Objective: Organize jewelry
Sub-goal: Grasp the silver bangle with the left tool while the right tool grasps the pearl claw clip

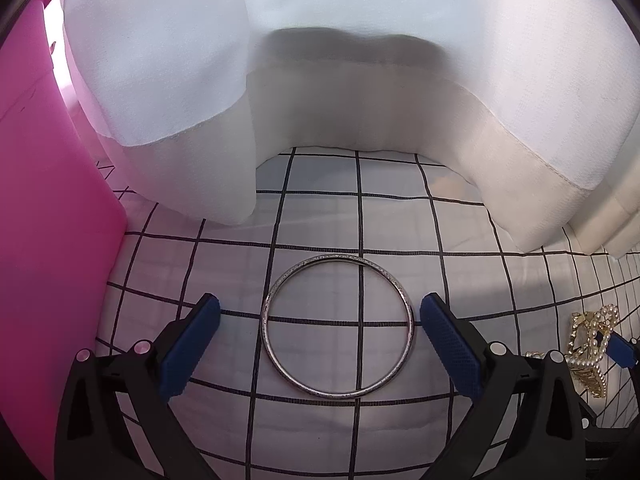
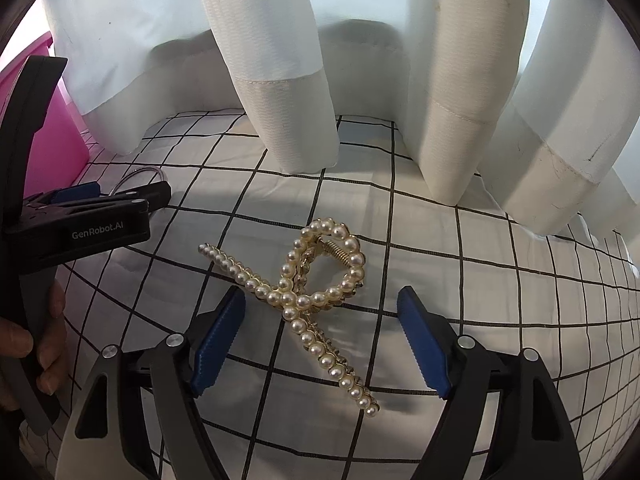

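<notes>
Both the left gripper [image 1: 320, 320] and right gripper [image 2: 322, 316] gape wide, holding nothing; the thin bangle [image 1: 338, 326] looks stiff, slippery, best pinched across its rim; the pearl hair claw [image 2: 308, 292] seems fragile.

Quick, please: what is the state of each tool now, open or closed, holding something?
Left tool: open, holding nothing; the silver bangle lies between its fingers.
Right tool: open, holding nothing; the pearl hair claw clip lies between its fingers.
</notes>
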`<state>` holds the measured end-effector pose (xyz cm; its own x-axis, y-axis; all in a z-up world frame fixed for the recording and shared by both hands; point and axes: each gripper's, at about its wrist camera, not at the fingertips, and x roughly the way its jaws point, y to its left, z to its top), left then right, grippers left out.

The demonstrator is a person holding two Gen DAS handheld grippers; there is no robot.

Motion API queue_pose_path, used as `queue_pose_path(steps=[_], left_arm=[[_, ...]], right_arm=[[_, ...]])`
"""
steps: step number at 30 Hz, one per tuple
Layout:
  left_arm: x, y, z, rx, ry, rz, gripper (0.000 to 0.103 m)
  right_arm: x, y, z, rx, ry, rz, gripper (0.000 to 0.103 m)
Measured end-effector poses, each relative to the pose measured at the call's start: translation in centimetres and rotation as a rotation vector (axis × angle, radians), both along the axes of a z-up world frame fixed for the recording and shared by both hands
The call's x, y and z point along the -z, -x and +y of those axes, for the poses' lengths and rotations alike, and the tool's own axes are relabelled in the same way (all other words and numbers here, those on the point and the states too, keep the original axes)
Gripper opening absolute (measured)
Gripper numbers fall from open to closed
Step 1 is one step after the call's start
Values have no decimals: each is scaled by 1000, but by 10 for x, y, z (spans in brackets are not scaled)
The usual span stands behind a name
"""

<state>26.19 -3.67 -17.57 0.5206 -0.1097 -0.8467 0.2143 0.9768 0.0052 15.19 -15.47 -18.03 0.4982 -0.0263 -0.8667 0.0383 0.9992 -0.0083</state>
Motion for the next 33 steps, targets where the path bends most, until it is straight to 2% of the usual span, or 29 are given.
queue_pose_path(steps=[6,7,11,13,15,16,17,23,33], left_arm=[[4,13,5,7,1,-1,97],[2,23,11,5,2,0,97],[8,24,15,6,5,2,94],[8,27,17,11,6,-3,91],[8,31,17,27,8,-15,82],[8,36,16,39,8,-22,73],[8,38,15,46,2,-25,71],[12,47,24,28,20,-16,71],[15,85,32,37,22,3,71]], right_arm=[[5,-7,3,-2,7,-20,84],[6,-9,3,-4,8,-24,84],[6,-12,7,-19,2,-20,82],[5,-7,6,-23,-1,-27,76],[3,-3,10,-39,3,-37,57],[2,-3,11,-42,4,-39,57],[2,-3,12,-41,-3,-35,57],[1,4,7,-22,-46,-31,56],[-2,28,-8,-3,-74,-24,56]])
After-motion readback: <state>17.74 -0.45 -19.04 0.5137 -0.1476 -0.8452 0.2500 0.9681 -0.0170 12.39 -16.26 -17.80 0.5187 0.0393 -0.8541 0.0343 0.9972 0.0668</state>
